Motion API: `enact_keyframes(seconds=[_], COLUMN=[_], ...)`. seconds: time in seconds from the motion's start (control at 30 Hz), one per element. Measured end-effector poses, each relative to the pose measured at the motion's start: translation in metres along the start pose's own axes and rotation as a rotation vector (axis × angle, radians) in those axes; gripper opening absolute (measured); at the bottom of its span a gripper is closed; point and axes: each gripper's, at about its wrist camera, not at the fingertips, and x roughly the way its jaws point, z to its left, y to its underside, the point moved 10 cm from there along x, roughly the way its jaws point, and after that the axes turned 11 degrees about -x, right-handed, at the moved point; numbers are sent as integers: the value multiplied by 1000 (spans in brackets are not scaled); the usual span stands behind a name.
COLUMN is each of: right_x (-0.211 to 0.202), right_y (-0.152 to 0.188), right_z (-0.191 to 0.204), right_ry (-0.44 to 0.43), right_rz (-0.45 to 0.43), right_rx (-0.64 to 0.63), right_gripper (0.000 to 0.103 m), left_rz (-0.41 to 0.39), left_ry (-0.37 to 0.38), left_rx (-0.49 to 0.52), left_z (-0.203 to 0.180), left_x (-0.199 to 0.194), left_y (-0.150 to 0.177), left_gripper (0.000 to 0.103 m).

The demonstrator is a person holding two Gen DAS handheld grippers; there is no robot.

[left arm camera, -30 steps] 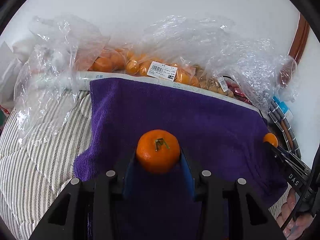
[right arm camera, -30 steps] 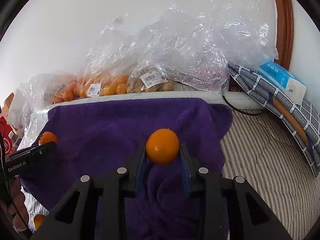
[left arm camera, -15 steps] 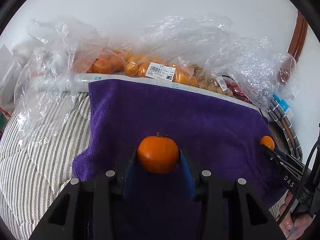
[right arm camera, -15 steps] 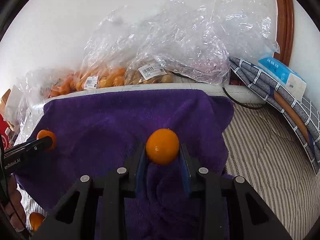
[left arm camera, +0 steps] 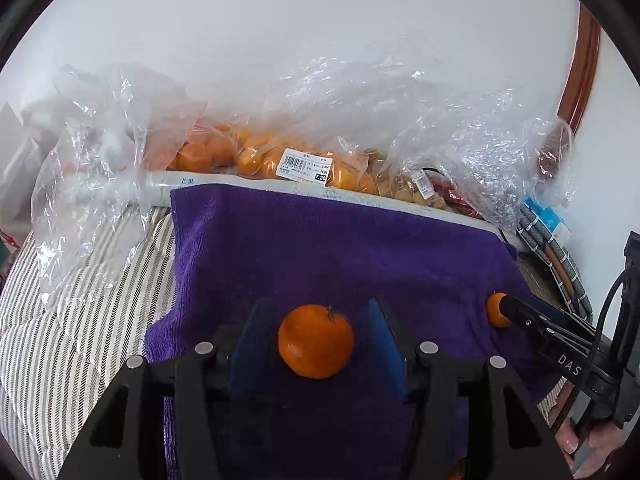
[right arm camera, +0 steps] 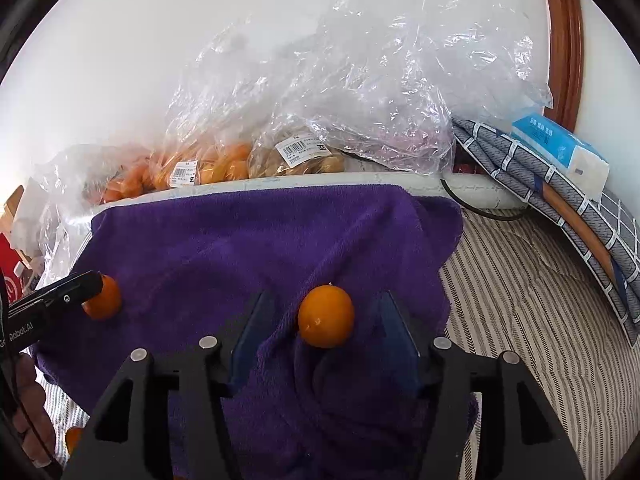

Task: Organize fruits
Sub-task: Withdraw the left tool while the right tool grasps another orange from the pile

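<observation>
A stemmed mandarin point(left arm camera: 316, 341) is lying on the purple towel point(left arm camera: 320, 248), sitting between the spread blue fingers point(left arm camera: 251, 334) of the left gripper point(left arm camera: 318, 336), with a gap on each side, so the fingers are released and touching nothing. A smoother orange point(right arm camera: 326, 321) is resting on a fold of the same towel, likewise sitting free between the parted fingers point(right arm camera: 400, 336) of the right gripper point(right arm camera: 325, 334), which are also released. Each fruit is showing in the other camera too, at the tip of the neighbouring gripper, near the towel's left and right sides. The towel is draping over a striped bed cover point(right arm camera: 520, 300). Along the far edge, against the white wall, clear plastic bags point(left arm camera: 360, 120) are piling up, holding more oranges point(left arm camera: 256, 156) with price labels and some brownish fruit point(right arm camera: 296, 164). At the far right, a folded checked cloth point(right arm camera: 520, 160) is carrying a blue tissue pack point(right arm camera: 560, 148).
</observation>
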Motion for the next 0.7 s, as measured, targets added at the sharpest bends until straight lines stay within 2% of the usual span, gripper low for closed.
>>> enact_keyframes(seconds=[0.1, 0.23, 0.27, 0.37, 0.47, 0.57, 0.7], right_x=[-10, -29, -37, -63, -82, -94, -111], right_y=[-5, -3, -1, 3, 11, 21, 38], right_z=[-1, -6, -10, -14, -19, -15, 2], right_ry=[1, 43, 70, 79, 105, 73, 35], right_rz=[-33, -12, -18, -49, -33, 5, 12], right_rx=[7, 26, 44, 64, 71, 74, 33], right_gripper=[59, 59, 59, 59, 59, 59, 59], left_rz=[-16, -37, -39, -54, -79, -62, -71], left_ry=[13, 22, 16, 6, -29, 1, -56], left_rx=[2, 0, 5, 34, 32, 20, 43], left_z=[-3, -8, -10, -15, -15, -14, -1], left_x=[-7, -16, -17, -25, -35, -49, -69], left_y=[-3, -7, -7, -8, -9, -2, 10], left_gripper=[55, 55, 55, 55, 55, 55, 55])
